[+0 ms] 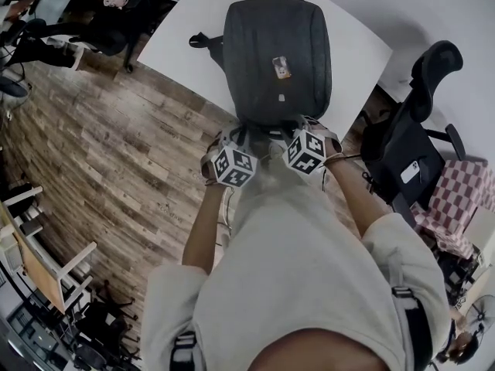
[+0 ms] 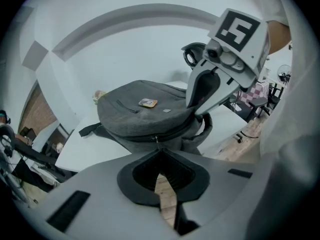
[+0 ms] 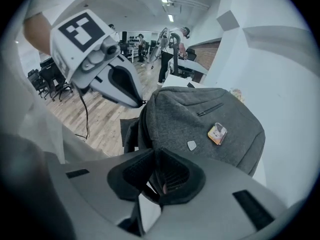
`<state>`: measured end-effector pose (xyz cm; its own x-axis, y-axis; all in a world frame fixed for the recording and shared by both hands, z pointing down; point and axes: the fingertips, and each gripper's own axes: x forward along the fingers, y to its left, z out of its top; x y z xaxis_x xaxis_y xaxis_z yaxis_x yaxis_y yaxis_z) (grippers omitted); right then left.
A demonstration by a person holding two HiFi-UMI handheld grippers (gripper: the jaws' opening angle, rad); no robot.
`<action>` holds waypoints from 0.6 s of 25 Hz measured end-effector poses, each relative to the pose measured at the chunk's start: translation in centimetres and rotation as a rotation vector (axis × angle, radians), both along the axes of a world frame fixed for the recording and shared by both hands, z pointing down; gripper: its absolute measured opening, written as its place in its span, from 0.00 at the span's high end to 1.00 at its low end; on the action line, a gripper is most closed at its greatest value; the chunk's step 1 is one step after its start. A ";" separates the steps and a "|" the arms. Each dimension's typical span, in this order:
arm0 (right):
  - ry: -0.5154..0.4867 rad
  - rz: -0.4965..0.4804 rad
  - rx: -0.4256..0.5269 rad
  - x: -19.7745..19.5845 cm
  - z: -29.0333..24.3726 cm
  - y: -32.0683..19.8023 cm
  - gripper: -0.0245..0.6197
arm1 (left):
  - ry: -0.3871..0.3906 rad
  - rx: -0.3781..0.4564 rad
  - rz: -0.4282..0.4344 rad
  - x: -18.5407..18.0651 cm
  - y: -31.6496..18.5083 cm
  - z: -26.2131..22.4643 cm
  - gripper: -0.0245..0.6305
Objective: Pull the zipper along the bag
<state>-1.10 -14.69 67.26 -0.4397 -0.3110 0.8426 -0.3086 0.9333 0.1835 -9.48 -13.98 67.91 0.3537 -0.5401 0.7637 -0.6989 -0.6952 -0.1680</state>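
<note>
A grey backpack [image 1: 274,52] [image 2: 145,116] [image 3: 200,124] lies flat on a white table [image 1: 193,29], its bottom end toward me. Both grippers sit side by side at that near end. My left gripper [image 1: 244,135] [image 2: 160,151] is shut, and the small metal zipper pull [image 2: 156,140] of the main zipper runs straight into its tips. My right gripper [image 1: 294,130] [image 3: 159,171] is closed on a dark fold of the backpack's edge, which fills the gap between its pads. An orange tag [image 1: 281,67] [image 3: 217,133] lies on the bag's top.
A black office chair [image 1: 418,130] stands right of the table beside a pink checked cloth [image 1: 456,199]. Wooden floor [image 1: 116,145] lies to the left, with more chairs [image 1: 116,22] at the back left. People [image 3: 172,49] stand far off in the room.
</note>
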 end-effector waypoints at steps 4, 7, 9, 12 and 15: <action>-0.012 0.015 -0.020 -1.6 -0.1 -0.1 0.87 | 0.016 -0.011 -0.024 0.4 1.4 -0.3 0.92; -0.014 0.028 -0.035 -2.4 -0.3 -0.3 0.87 | 0.038 -0.017 -0.045 1.0 1.8 -0.9 0.92; -0.011 0.022 -0.038 -3.0 -0.4 -0.3 0.87 | 0.044 -0.019 -0.047 1.3 2.1 -1.0 0.91; 0.004 -0.002 -0.035 -3.7 -0.4 -0.3 0.87 | 0.057 -0.029 -0.051 1.9 2.5 -0.8 0.91; 0.006 0.000 -0.045 -3.9 -0.2 -0.4 0.87 | 0.054 -0.041 -0.036 2.6 2.6 -0.4 0.90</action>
<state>-5.01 -15.08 67.10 -0.4343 -0.2731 0.8584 -0.3078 0.9406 0.1435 -6.86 -11.42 67.46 0.3759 -0.5220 0.7656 -0.7309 -0.6750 -0.1013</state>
